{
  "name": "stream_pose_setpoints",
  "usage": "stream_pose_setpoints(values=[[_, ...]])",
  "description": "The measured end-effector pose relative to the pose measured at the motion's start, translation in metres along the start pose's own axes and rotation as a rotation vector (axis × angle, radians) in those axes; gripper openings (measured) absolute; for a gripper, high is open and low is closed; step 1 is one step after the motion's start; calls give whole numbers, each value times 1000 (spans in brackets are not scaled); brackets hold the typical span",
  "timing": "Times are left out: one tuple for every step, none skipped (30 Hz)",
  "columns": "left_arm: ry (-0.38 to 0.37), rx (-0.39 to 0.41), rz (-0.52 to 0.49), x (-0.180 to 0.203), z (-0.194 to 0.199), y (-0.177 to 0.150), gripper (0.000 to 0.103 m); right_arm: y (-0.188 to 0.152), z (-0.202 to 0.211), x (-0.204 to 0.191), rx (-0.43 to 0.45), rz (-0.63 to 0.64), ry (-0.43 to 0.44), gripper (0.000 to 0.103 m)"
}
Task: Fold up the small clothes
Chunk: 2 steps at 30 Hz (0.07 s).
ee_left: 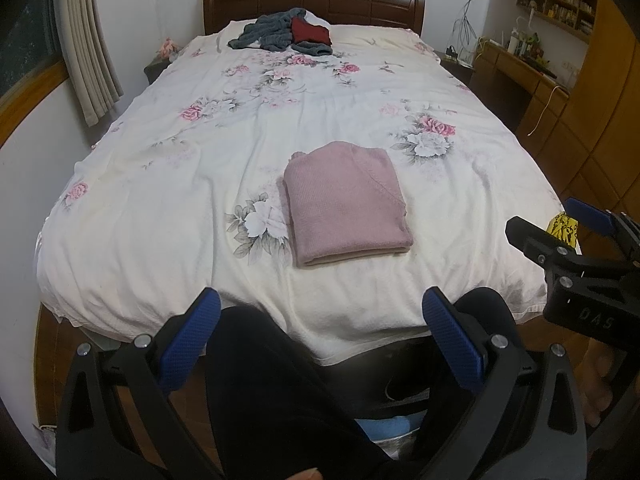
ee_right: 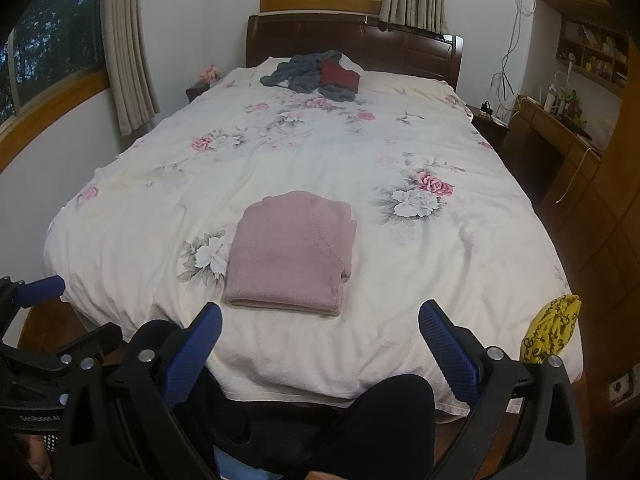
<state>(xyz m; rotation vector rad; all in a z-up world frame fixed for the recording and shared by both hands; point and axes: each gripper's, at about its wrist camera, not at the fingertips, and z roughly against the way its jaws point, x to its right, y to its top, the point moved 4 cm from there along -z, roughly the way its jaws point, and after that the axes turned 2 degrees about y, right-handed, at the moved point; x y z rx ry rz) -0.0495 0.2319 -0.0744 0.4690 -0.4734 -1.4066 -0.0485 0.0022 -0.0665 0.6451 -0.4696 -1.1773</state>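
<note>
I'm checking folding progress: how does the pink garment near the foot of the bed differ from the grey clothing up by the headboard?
The pink garment is folded into a neat flat rectangle; the grey clothing lies crumpled and spread loosely. The pink one lies alone near the foot of the bed, close to both open grippers; the grey one is far off by the headboard, with a dark red piece on it. Both rest on the floral bedspread, untouched.

light: dim, soft, even | shadows: faint | edges: strong fisheye bending, dark corners | focus: slightly soft
</note>
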Motion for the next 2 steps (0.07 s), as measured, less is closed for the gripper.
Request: stream_pose_setpoints(values=[[1,-1,-2,0,0,0,100,0,0,0,0,-3,0,99],[4,-1,-4,0,0,0,100,0,0,-1,0,-4,0,99]])
